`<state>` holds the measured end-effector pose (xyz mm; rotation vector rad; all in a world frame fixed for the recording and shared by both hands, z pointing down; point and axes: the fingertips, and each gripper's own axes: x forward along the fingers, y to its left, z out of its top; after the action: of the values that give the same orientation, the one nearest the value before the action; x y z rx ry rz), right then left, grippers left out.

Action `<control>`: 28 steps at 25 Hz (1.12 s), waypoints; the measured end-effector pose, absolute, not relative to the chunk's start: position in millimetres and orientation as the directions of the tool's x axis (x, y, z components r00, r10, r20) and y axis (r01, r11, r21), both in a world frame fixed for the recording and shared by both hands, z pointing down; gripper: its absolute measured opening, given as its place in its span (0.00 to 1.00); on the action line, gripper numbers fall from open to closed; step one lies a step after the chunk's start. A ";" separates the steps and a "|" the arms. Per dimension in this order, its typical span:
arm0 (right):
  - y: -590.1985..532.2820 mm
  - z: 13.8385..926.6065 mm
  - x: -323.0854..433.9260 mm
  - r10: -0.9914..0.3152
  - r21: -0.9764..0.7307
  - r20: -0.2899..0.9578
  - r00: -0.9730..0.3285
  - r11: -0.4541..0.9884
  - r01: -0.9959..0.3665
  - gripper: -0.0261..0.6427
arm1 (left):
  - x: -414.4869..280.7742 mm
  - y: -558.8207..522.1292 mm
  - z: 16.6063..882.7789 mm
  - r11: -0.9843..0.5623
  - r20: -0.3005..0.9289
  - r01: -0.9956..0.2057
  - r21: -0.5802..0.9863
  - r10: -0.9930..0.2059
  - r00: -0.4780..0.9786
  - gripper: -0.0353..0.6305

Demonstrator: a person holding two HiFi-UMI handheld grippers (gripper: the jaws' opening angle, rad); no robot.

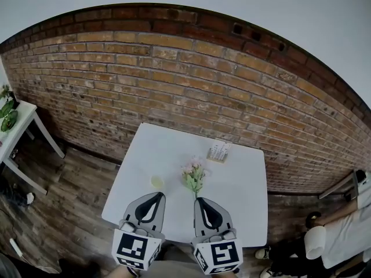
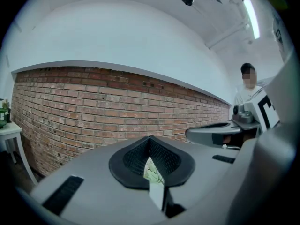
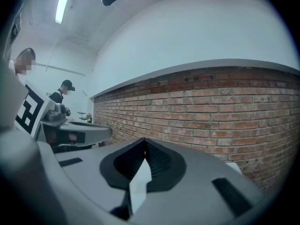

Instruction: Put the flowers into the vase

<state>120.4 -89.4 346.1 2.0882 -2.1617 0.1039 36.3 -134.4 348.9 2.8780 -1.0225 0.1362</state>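
Observation:
A small bunch of pink flowers with green leaves [image 1: 194, 176] is on the white table [image 1: 246, 184], just beyond the tip of my right gripper [image 1: 198, 200]. I cannot tell whether the two touch. A small pale yellow-green vessel [image 1: 157, 182] stands just ahead of my left gripper [image 1: 155, 196]. Both grippers are held side by side over the table's near edge, pointing at the wall. In the left gripper view the jaws [image 2: 150, 142] meet, and a greenish sliver [image 2: 151, 170] shows through the gap below them. The right gripper's jaws [image 3: 144, 144] also meet, with only white table in the gap.
A small box of cards [image 1: 219, 151] stands near the table's far edge. A brick wall [image 1: 174, 80] runs close behind the table. A white side table with a plant [image 1: 10, 117] stands at far left. A seated person [image 1: 348, 225] is at the right, on the wooden floor.

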 end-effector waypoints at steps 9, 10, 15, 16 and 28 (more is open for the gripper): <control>-94.5 341.9 127.4 -0.985 0.051 0.160 -0.070 0.079 -0.996 0.05 | 48.7 -134.7 348.3 -0.767 0.096 -0.638 0.067 -0.632 0.769 0.07; -95.2 342.7 128.5 -0.984 0.048 0.163 -0.072 0.080 -0.996 0.05 | 50.4 -134.1 350.3 -0.768 0.105 -0.636 0.073 -0.628 0.771 0.06; -102.1 360.0 131.5 -0.971 0.052 0.220 -0.095 0.109 -0.993 0.05 | 58.2 -132.1 368.2 -0.778 0.147 -0.625 0.063 -0.612 0.777 0.07; -104.6 364.6 131.2 -0.967 0.054 0.233 -0.104 0.119 -0.991 0.05 | 59.0 -132.5 372.1 -0.779 0.157 -0.623 0.068 -0.609 0.778 0.07; -128.8 427.7 144.9 -0.913 0.065 0.392 -0.111 0.148 -0.987 0.13 | 74.7 -146.7 415.0 -0.789 0.228 -0.612 0.057 -0.587 0.777 0.07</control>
<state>144.9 -128.8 427.7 1.8276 -2.0929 0.3023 74.7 -146.7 415.0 2.8403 -0.9622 0.3003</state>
